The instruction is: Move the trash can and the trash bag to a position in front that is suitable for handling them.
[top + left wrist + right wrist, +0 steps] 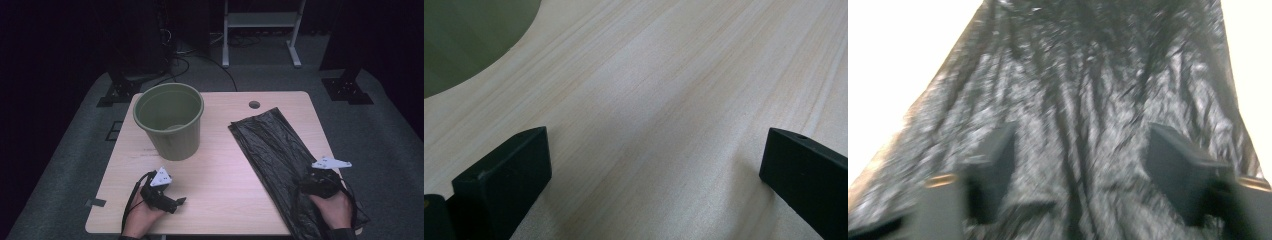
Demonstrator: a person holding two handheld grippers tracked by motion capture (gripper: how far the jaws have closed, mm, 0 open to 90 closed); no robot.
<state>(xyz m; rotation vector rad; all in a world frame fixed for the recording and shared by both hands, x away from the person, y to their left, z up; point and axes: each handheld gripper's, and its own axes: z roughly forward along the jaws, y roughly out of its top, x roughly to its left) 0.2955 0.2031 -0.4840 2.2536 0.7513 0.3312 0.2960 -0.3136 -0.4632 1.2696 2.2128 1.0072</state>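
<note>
Bin bag laid out flat, grippers parked on either side

Wooden table (220, 150) has the black bin bag (272, 150) lying along its right half, green bucket (169, 120) far left. Right gripper (1080, 150) hovers over the bag's near end, jaws wide, nothing pinched. Left gripper (656, 165) sits near left on bare wood, jaws wide too, well apart from the bag.
</note>
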